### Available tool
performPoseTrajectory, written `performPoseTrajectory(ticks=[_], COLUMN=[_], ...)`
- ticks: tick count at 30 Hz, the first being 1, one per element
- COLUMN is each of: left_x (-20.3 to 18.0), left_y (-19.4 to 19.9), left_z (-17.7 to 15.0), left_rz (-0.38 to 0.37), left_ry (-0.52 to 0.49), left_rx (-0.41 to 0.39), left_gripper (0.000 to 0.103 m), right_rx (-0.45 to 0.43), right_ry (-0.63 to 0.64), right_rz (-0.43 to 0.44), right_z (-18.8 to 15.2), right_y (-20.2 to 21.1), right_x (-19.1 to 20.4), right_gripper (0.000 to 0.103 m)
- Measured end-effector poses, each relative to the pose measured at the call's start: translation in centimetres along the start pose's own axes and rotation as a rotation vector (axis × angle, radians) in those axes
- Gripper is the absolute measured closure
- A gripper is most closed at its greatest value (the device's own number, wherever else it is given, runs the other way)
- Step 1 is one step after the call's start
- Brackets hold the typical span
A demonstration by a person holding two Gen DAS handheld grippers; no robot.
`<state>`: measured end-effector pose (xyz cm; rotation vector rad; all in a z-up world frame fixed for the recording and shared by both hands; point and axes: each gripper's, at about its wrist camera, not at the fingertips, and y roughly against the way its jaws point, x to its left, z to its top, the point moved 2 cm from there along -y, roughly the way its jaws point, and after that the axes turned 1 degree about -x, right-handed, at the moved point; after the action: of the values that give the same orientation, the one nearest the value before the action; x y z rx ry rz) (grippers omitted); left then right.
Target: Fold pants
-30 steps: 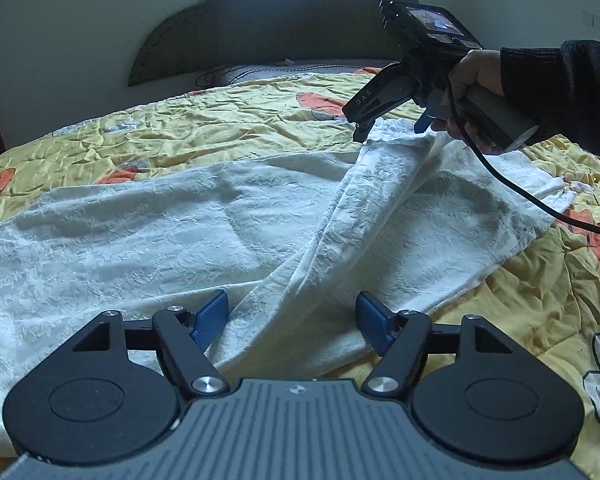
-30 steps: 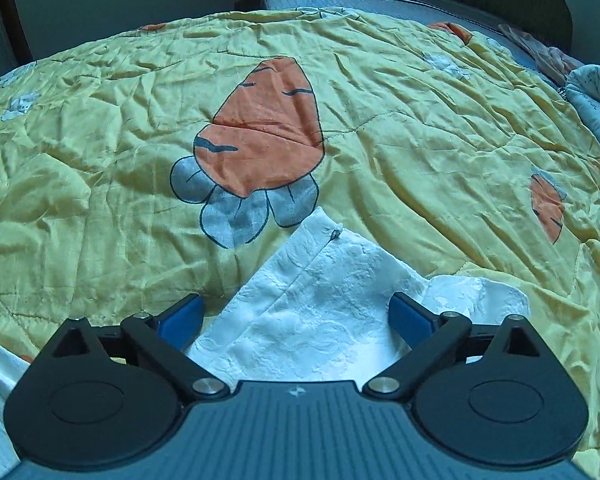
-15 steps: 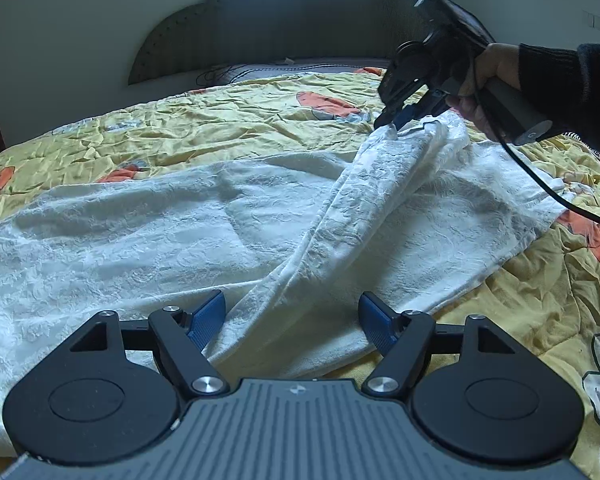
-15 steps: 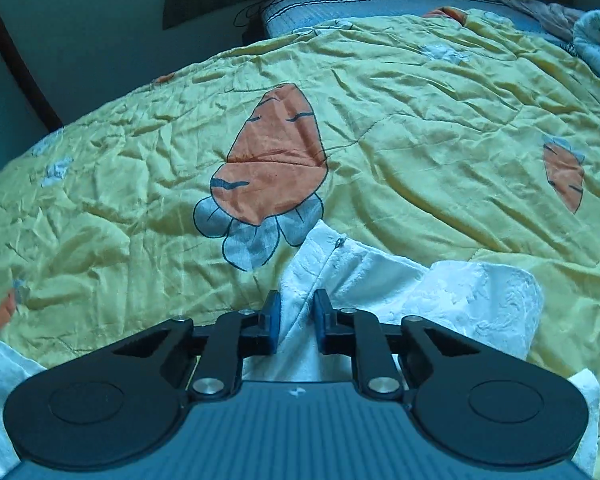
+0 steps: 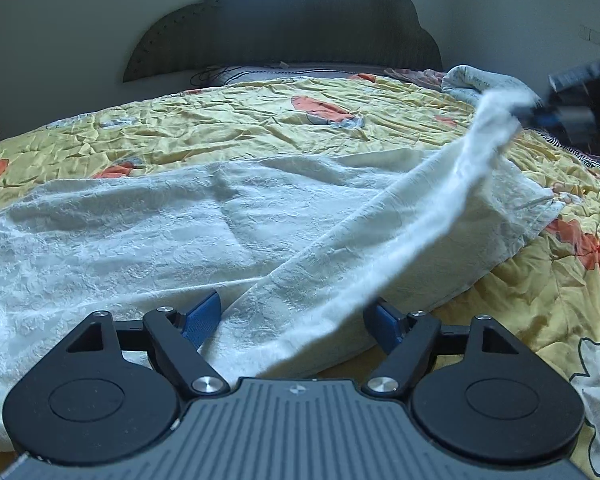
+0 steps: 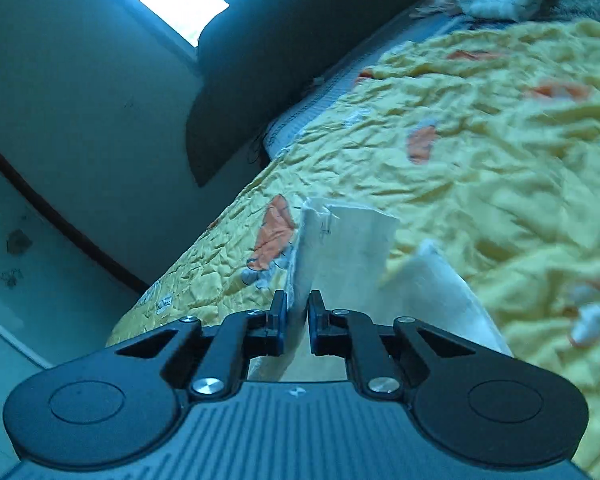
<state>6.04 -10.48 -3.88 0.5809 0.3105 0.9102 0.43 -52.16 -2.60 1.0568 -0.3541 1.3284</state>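
White textured pants lie spread across the bed. One leg rises as a taut ridge from my left gripper up to the far right. My left gripper rests low at the near end, its jaws opening; the fabric lies between the blue pads without being pressed. My right gripper, blurred at the right edge, holds the leg's far end lifted off the bed. In the right wrist view my right gripper is shut on the pants' end, and the view is tilted.
A crumpled yellow quilt with orange carrot prints covers the bed. A dark scalloped headboard stands at the back against the wall. Bundled light cloths lie at the bed's far right corner, and a pillow lies under the headboard.
My right gripper shut on the pants' end, then swept it up and to the right while rolling, pulling the leg taut. My left gripper stayed put and its jaws widened slightly.
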Motion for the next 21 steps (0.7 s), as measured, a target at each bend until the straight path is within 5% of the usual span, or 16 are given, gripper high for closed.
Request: performPoseTrajectory(ticks=[4, 7, 8, 9, 11, 16, 18, 21], left_x=[-0.3, -0.5, -0.6, -0.5, -0.2, 1.4, 2.5, 3.8], left_y=[-0.1, 0.2, 0.4, 0.8, 2.0, 4.6, 4.6, 3.5], left_z=[0.0, 0.0, 0.0, 0.1, 0.2, 0.3, 0.3, -0.1], left_rz=[-0.019, -0.015, -0.01, -0.007, -0.042, -0.204, -0.257, -0.293], left_ry=[-0.01, -0.02, -0.019, -0.005, 0.078, 0.433, 0.616, 0.835], left_rx=[0.007, 0.005, 0.007, 0.011, 0.019, 0.046, 0.071, 0.131], left_gripper=[0.014, 0.014, 0.017, 0.017, 0.017, 0.016, 0.016, 0.017], right_rx=[0.039, 0.001, -0.013, -0.024, -0.052, -0.063, -0.057, -0.013], right_ry=[-0.178, -0.288, -0.312, -0.326, -0.315, -0.289, -0.259, -0.224], right_rz=[-0.042, 0.039, 0.056, 0.065, 0.091, 0.096, 0.084, 0.053], right_z=[-2.0, -2.4, -2.4, -2.4, -2.2, -2.0, -2.0, -2.2], right_y=[0.5, 0.7, 0.7, 0.7, 1.0, 1.0, 1.0, 0.3], right_x=[-4.4, -5.7, -5.9, -6.0, -5.9, -5.7, -5.6, -5.3], right_gripper=[0.09, 0.083, 0.07, 0.045, 0.026, 0.032, 0.075, 0.083])
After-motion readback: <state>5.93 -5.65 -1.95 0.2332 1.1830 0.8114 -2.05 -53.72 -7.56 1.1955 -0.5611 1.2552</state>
